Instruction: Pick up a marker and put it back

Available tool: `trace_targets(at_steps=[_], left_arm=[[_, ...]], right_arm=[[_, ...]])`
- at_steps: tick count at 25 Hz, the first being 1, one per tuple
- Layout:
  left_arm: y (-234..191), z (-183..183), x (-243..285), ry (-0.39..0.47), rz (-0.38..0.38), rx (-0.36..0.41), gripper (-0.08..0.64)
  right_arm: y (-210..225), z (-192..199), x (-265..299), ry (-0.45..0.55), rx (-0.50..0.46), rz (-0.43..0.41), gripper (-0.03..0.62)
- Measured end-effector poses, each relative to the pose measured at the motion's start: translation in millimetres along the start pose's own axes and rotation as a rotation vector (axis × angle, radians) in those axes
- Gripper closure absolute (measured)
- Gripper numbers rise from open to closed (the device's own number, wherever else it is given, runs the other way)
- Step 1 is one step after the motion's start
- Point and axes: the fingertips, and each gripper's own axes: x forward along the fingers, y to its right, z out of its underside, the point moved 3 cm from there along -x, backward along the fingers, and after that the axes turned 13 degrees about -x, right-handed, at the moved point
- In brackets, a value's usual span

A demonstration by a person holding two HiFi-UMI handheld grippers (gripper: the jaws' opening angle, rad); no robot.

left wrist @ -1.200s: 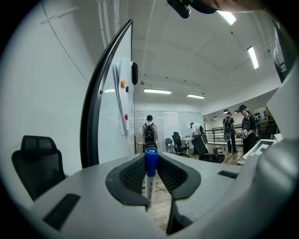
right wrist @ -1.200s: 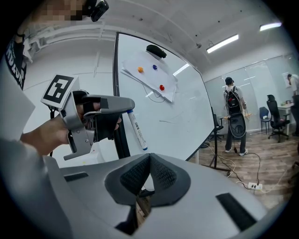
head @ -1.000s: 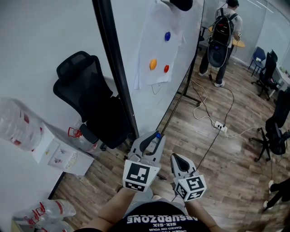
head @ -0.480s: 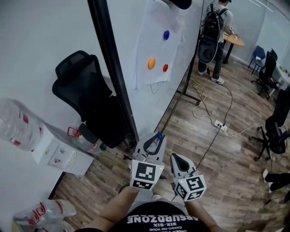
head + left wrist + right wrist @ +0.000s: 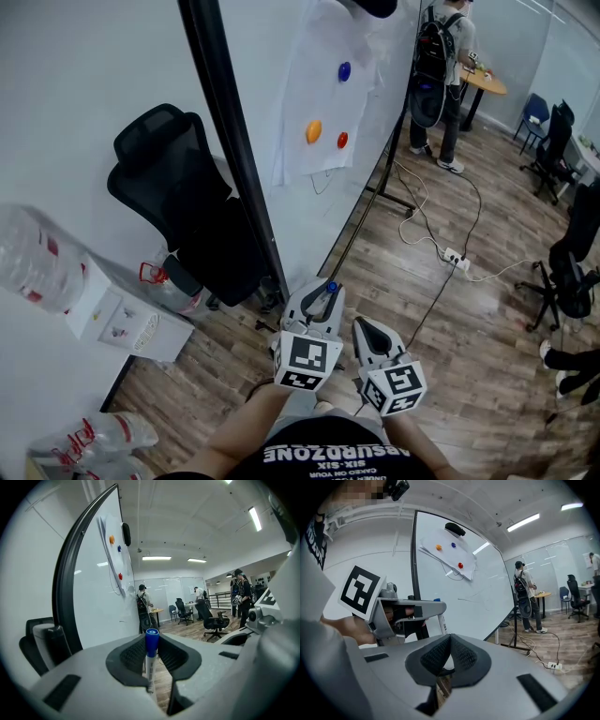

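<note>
A white marker with a blue cap (image 5: 151, 654) stands upright between the pads of my left gripper (image 5: 153, 643), which is shut on it. In the head view the left gripper (image 5: 322, 294) is low in front of the person, with the marker's blue cap (image 5: 330, 285) sticking out by the foot of the whiteboard (image 5: 281, 103). My right gripper (image 5: 365, 329) hangs just to its right, shut with nothing in it. In the right gripper view the right gripper (image 5: 449, 641) has its pads together, and the left gripper (image 5: 410, 611) with the marker (image 5: 442, 623) shows to the left.
A paper sheet with orange (image 5: 313, 131), blue and red magnets hangs on the whiteboard, an eraser (image 5: 375, 7) above it. A black office chair (image 5: 178, 206) and a white box (image 5: 127, 323) stand left. A power strip (image 5: 457, 262) with cables lies on the floor. A person with a backpack (image 5: 433, 66) stands far back.
My left gripper has sunk a little with the marker and drawn closer to the right one. The person with the backpack has stepped further back. The right gripper has stayed put.
</note>
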Motion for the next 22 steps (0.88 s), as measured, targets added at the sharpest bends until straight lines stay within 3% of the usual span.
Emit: trace_targets(at_steps=[22], left_arm=[[-4.7, 38.3, 4.5, -0.108, -0.025, 0.068, 0.482]], right_arm=[[-4.4, 2.3, -0.7, -0.008, -0.001, 0.000, 0.594]])
